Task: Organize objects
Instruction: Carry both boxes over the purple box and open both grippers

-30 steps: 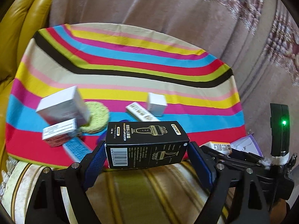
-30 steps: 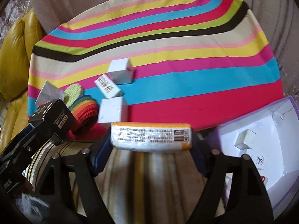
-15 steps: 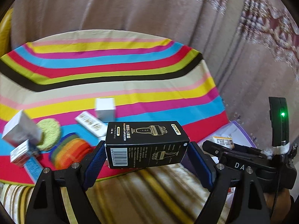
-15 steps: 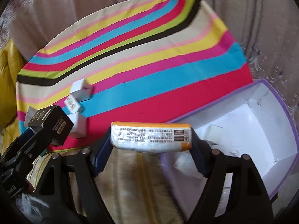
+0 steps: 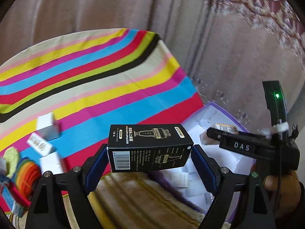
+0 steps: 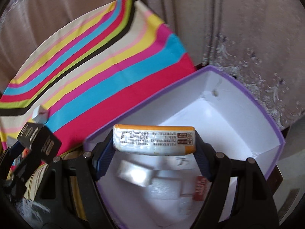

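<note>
a second ago both wrist views looked out over the striped cloth (image 5: 80,80) and its scatter of small boxes; now both have swung to the right, and the purple-rimmed storage box (image 6: 247,95) fills the right wrist view. that suggests the carrying is nearly over and the drop-off is next.

at the far left of the left wrist view lie the things not yet collected: a rainbow-coloured roll (image 5: 26,177), a yellow-green round pad (image 5: 10,156) and several small white boxes (image 5: 46,126), all blurred (their printing cannot be read).

in the middle, the left gripper (image 5: 148,160) is clamped on a black carton (image 5: 148,148), held by its two ends above the near edge of the cloth, just left of the storage box. its gold label reads "dormi", beside a drawing of an applicator, a line ending in "applicator" and a barcode.

to the right, the right gripper (image 6: 154,148) pinches an orange-edged packet (image 6: 154,140) by its ends, hanging over the open storage box, with small print too fine to read. in the left wrist view its black body shows the letters "das". a few small items already lie on the box's white floor.
</note>
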Demonstrator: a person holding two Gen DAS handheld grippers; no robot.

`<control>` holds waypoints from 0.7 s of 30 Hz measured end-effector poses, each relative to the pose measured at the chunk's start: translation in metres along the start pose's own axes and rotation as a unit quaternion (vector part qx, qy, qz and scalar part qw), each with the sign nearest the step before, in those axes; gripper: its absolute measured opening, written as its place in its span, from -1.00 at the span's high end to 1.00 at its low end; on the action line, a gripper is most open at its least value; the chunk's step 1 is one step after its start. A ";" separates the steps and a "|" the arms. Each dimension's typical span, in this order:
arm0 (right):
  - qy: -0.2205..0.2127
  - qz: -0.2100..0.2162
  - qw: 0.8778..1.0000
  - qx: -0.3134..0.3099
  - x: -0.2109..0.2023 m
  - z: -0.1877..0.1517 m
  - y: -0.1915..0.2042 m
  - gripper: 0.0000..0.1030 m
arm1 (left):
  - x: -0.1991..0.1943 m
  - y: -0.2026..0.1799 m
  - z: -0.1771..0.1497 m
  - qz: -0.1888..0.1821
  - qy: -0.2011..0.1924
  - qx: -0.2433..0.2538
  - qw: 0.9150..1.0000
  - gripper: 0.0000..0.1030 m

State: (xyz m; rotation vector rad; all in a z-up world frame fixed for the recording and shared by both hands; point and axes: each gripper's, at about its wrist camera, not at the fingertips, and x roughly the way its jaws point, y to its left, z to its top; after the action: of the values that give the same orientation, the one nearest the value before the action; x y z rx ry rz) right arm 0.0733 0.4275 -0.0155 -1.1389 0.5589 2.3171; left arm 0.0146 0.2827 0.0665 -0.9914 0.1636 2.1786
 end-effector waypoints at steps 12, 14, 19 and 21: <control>-0.012 -0.056 0.997 0.058 -0.001 0.008 -0.070 -0.52 | 0.034 -0.043 0.009 -0.044 0.029 0.041 0.998 -0.69; -0.015 -0.063 0.996 0.064 -0.002 0.010 -0.076 -0.52 | 0.037 -0.045 0.010 -0.051 0.031 0.040 0.997 -0.72; -0.021 -0.060 0.995 0.080 -0.003 0.015 -0.088 -0.65 | 0.039 -0.040 0.010 -0.050 0.035 0.027 0.998 -0.72; -0.022 -0.062 0.995 0.078 -0.004 0.015 -0.088 -0.70 | 0.040 -0.037 0.011 -0.050 0.036 0.019 0.998 -0.72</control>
State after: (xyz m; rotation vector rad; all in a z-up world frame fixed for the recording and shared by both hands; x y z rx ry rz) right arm 0.1185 0.5050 -0.0166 -1.0187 0.6242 2.1471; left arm 0.0153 0.3367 0.0522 -1.0363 0.1849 2.0440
